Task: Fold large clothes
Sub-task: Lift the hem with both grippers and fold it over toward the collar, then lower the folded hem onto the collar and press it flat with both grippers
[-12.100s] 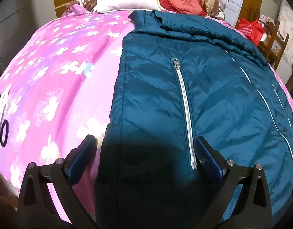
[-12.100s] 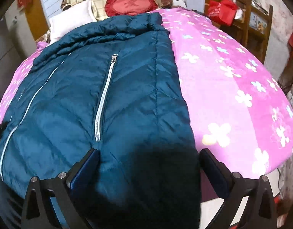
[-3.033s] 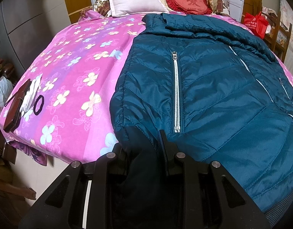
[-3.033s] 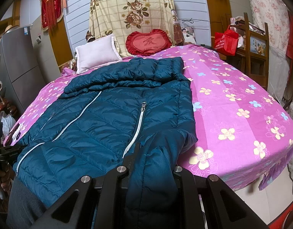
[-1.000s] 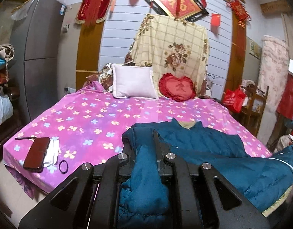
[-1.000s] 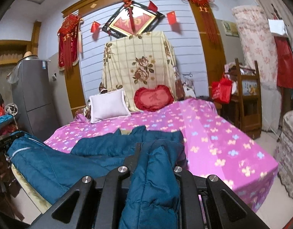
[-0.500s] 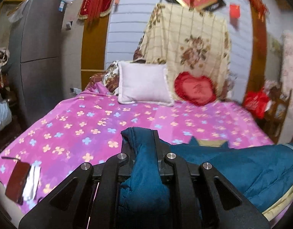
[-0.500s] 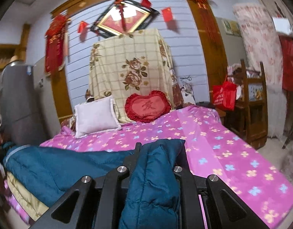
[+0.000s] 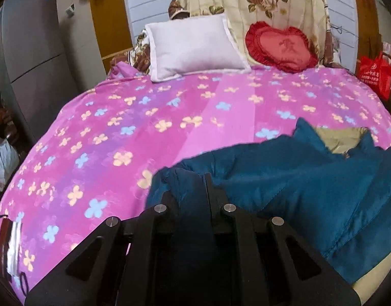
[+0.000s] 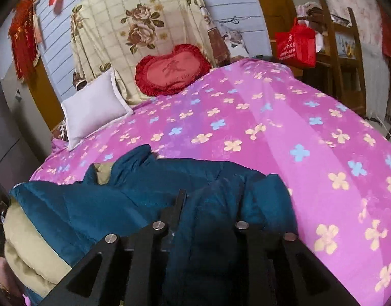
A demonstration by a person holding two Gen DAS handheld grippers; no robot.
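- left gripper [image 9: 189, 191]: jaws close together with a fold of the teal down jacket [image 9: 297, 178] between them; they have just been easing apart, yet the cloth sits pinched in the narrow gap
- right gripper [image 10: 208, 204]: jaws have just been opening; a thick bunch of the same jacket lies between them, and whether the pads press on it I cannot tell
- beyond both pairs of jaws the jacket lies doubled over on the pink flowered bedspread [image 9: 119, 127], its beige lining [image 10: 29, 255] showing at the near edge; the white pillow [image 9: 193, 46] and red heart cushion [image 9: 282, 47] stand well ahead
- step, as I judge it: laying the carried hem onto the upper half, the fold nearly made
- next calls for letting go fully, drawing both grippers back clear of the cloth; then smoothing or taking a side for the next fold
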